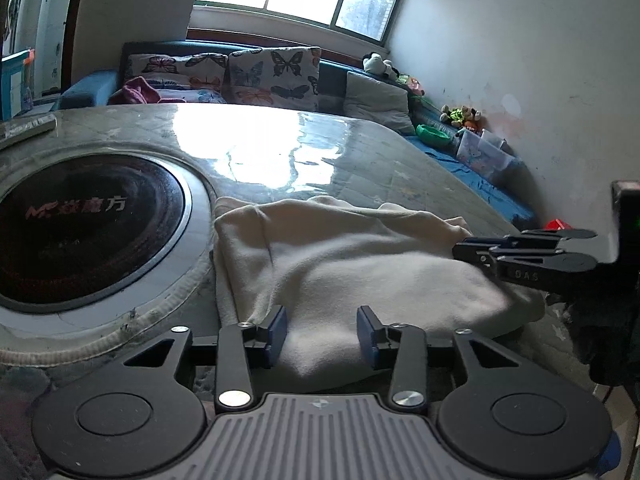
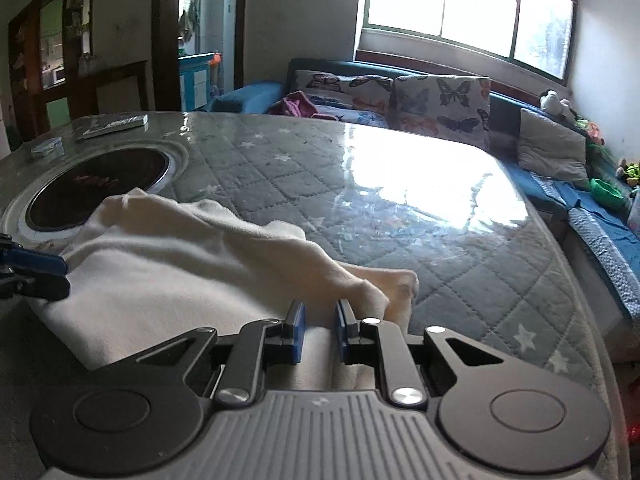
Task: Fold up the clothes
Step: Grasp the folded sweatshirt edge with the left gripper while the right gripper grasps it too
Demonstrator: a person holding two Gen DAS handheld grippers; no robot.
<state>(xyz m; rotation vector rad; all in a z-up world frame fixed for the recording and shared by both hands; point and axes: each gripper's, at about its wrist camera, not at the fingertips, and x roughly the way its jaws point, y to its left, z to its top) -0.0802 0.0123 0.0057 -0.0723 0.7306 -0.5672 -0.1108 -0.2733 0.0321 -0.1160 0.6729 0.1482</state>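
Keep right gripper [image 2: 319,330] pinched on cream garment [image 1: 340,256], lower centre; left gripper [image 1: 322,334] half-spread, gripping nothing; square edges first.

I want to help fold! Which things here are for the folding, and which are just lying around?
For the folding:
cream garment
left claw
right claw

Just lying about:
round cooktop
butterfly cushions
grey pillow
stuffed toys
pink cloth

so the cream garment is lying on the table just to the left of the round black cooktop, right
Not quite: the cream garment lies on the table just to the right of the round black cooktop, not the left. The left wrist view shows it.
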